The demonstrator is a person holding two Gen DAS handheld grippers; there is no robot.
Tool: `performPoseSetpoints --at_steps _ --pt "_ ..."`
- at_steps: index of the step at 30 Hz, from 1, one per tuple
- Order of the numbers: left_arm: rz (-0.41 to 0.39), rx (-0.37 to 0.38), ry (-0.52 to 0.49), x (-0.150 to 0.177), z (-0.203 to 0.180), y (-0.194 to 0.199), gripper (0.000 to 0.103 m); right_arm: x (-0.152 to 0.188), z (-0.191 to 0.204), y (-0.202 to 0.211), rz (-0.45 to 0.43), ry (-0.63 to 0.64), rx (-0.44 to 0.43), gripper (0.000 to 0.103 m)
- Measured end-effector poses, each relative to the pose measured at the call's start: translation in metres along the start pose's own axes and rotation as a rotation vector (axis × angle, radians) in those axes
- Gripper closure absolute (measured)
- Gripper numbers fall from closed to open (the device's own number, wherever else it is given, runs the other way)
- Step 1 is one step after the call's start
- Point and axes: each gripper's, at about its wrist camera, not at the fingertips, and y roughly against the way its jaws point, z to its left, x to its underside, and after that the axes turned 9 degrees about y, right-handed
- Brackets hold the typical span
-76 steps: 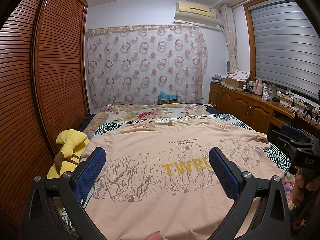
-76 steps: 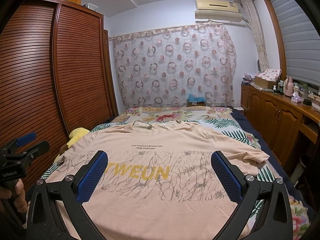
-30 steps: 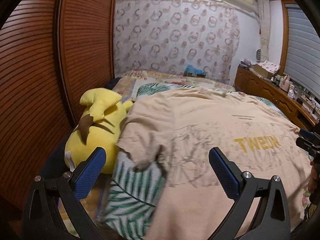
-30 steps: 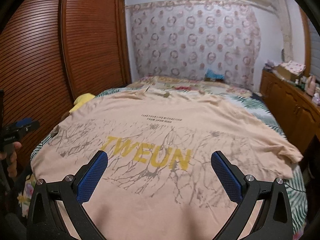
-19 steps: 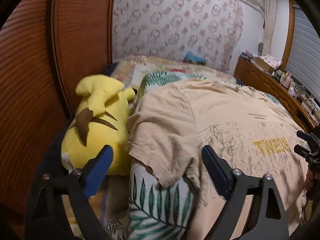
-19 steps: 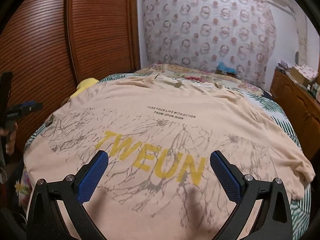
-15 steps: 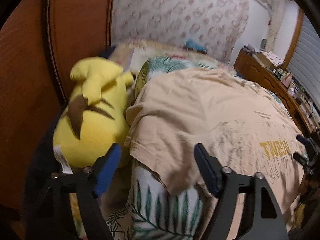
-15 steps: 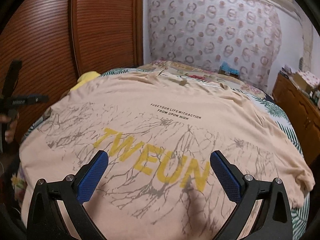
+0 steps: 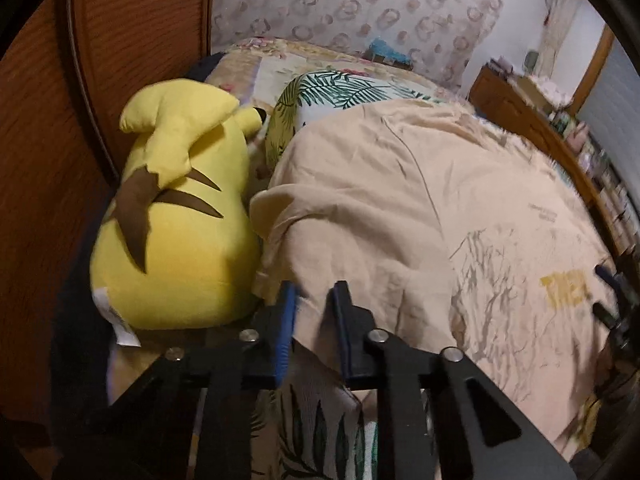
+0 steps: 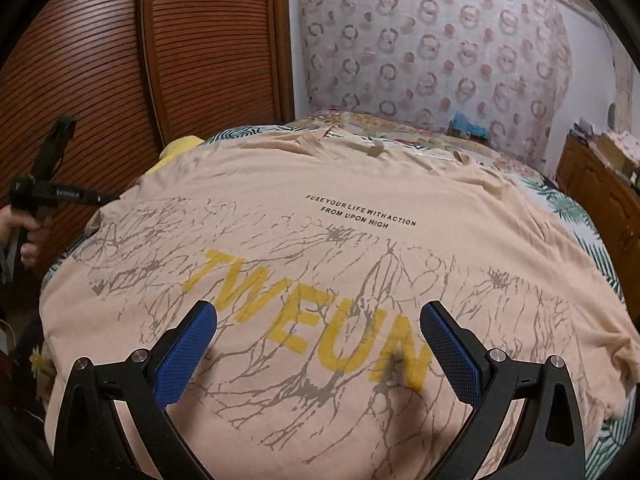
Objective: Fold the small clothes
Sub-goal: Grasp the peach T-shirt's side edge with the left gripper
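In the left wrist view a yellow plush toy [image 9: 172, 216] is lying at 9 o'clock, pressed against the left sleeve of the peach T-shirt [image 9: 400, 208]; the shirt is lying spread face up on the bed [image 9: 332, 88], over a leaf-print cover, reaching from 6 o'clock out to 3 o'clock. The left gripper [image 9: 312, 312] is sitting at 6 o'clock with its jaws closing; the sleeve hem is lying between the blue pads [image 9: 285, 328], with a narrow gap showing, so the pinch is not yet looking firm.

In the right wrist view the left gripper and the hand [image 10: 24, 232] holding it are showing at 9 o'clock beside the wooden wardrobe doors [image 10: 120, 60]; the shirt, printed TWEUN in yellow, is filling the centre; the right gripper [image 10: 318, 344] is hovering at 6 o'clock with its jaws spread wide and nothing between them, the cloth lying beneath.

Risks, as I am judging them: the closing pads are possibly catching the leaf-print cover along with the hem, so a lift is dragging bedding; a shallow bite on 1 thin layer is likely slipping; the toy touching the sleeve is liable to be tugged along; with the right gripper free, the body is sliding or wrinkling when the sleeve is pulled across.
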Motion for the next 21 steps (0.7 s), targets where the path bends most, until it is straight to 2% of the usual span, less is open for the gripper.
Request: performPoseSetpoints --at_steps 2,8,15,21 --pt "-0.007 -0.035 -0.024 0.0 -0.002 0.004 0.096 0.0 0.001 -0.002 -0.001 -0.012 0.002 0.001" --pt "-0.098 -0.061 -0.067 -0.006 -0.012 0.03 0.098 0.001 0.001 -0.002 -0.006 -0.009 0.012 0.001" --pt "-0.159 -0.003 -0.165 -0.021 -0.062 0.054 0.098 0.003 0.002 -0.001 -0.005 -0.015 0.012 0.001" --pt "-0.158 0.098 -0.283 -0.026 -0.135 0.059 0.098 0.001 0.003 -0.001 -0.003 -0.014 0.013 0.001"
